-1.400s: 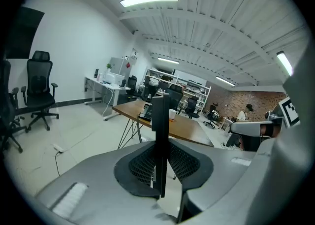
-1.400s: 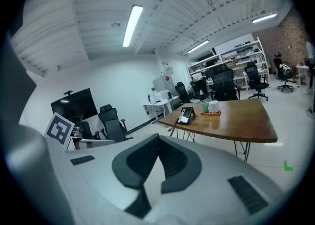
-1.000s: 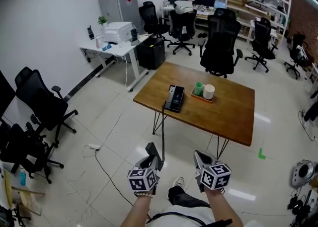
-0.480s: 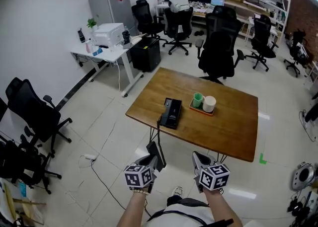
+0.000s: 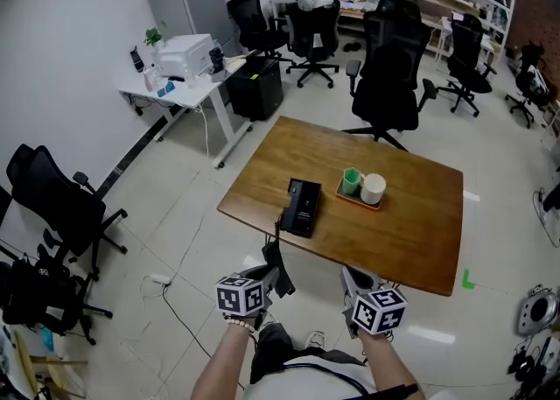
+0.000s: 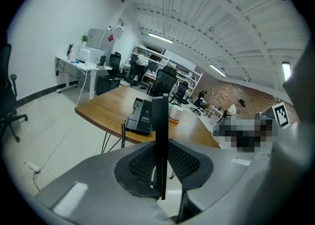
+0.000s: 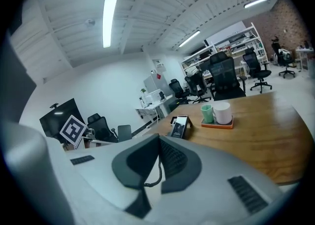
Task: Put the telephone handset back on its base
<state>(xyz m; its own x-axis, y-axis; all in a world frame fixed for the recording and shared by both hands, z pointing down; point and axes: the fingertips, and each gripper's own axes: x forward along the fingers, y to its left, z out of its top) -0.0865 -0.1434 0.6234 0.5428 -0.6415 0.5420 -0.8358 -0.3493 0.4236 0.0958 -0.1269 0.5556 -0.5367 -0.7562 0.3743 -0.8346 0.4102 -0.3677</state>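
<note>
The black telephone (image 5: 302, 207) lies near the front left edge of the wooden table (image 5: 411, 232), with its coiled cord (image 5: 282, 220) hanging over that edge. Whether the handset rests on the base I cannot tell from here. Both grippers hang low in front of the person, short of the table. My left gripper (image 5: 267, 277) has its pads against a thin black strip (image 6: 160, 120) that stands up between them; what it is I cannot tell. My right gripper (image 5: 354, 284) is shut and empty. The telephone (image 6: 142, 116) lies ahead of the left jaws and, in the right gripper view, the telephone (image 7: 179, 126) is ahead too.
A green cup (image 5: 351, 181) and a white cup (image 5: 374, 188) stand on an orange tray to the right of the telephone. A black office chair (image 5: 389, 66) stands behind the table. A white desk with a printer (image 5: 184, 55) is at the back left, with more chairs (image 5: 61, 192) at the left.
The table and telephone have come nearer and lower in the head view as the person walks toward them. Both grippers keep the same low pose.
</note>
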